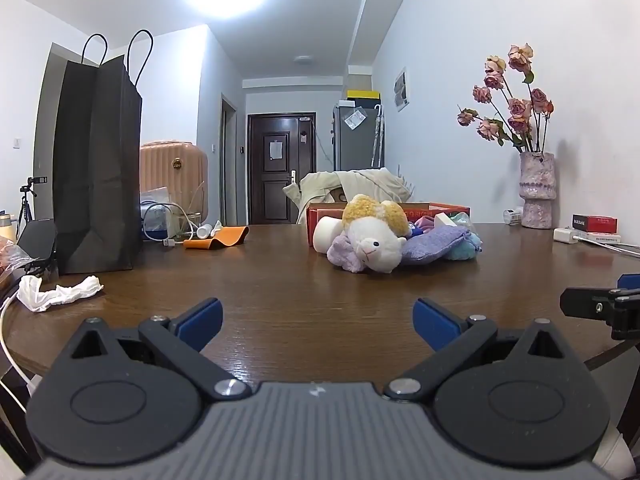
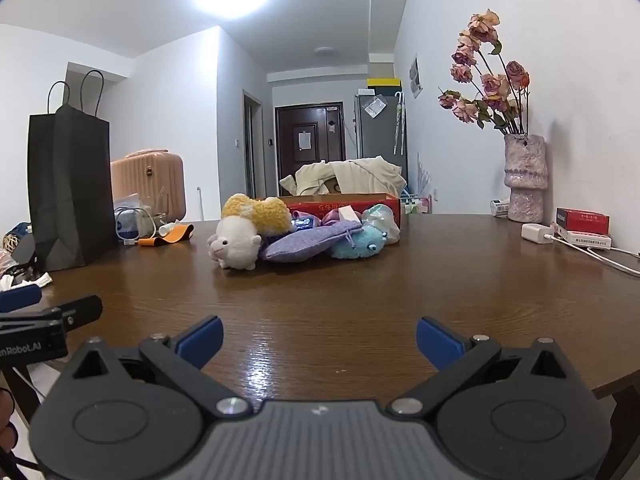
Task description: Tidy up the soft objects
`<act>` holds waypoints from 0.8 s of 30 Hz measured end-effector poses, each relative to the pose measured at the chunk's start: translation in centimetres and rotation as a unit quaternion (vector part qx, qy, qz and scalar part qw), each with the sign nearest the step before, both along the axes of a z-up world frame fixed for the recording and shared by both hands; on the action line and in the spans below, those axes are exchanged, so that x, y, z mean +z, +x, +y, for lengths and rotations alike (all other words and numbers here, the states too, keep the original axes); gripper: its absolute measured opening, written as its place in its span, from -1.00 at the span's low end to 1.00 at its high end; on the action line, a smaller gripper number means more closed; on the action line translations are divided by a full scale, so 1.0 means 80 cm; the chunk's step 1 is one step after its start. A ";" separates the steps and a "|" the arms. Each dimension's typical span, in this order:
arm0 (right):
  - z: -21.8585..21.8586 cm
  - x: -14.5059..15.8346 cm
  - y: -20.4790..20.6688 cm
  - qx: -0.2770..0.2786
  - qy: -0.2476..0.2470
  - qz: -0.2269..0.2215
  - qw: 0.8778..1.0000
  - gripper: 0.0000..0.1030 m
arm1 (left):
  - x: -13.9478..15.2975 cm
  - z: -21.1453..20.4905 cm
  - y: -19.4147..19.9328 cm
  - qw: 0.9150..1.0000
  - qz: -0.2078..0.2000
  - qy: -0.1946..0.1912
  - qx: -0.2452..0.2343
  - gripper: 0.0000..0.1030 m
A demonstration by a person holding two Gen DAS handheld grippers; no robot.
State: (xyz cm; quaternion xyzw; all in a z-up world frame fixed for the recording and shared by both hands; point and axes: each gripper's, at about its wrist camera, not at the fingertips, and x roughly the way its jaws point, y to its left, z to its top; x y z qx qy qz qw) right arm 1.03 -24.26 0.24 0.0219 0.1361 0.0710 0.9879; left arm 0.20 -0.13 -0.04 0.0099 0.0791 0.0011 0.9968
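A pile of soft things lies mid-table in front of a red cardboard box (image 1: 320,216) (image 2: 344,204). It holds a white plush sheep with yellow wool (image 1: 378,236) (image 2: 240,236), a purple knitted pouch (image 1: 436,246) (image 2: 308,244), a teal plush (image 2: 358,244) (image 1: 464,250) and a lilac cloth (image 1: 344,254). My left gripper (image 1: 318,320) hovers open over the near table edge, well short of the pile. My right gripper (image 2: 320,340) is open too, beside it, with nothing between its fingers.
A tall black paper bag (image 1: 96,168) (image 2: 70,192) stands at the left. A crumpled white cloth (image 1: 56,294) lies near it, with cables and an orange item (image 1: 218,238). A vase of dried roses (image 1: 536,188) (image 2: 524,176), a charger (image 2: 538,234) and boxes (image 2: 582,222) sit at the right.
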 end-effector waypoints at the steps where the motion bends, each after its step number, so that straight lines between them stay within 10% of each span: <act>1: 0.000 0.000 0.000 0.000 0.000 0.000 1.000 1.00 | 0.000 0.000 0.000 1.000 0.000 0.001 0.000 1.00; 24: -0.001 -0.001 -0.002 -0.005 -0.002 -0.006 1.000 1.00 | 0.002 -0.004 -0.001 1.000 -0.006 0.007 -0.001 1.00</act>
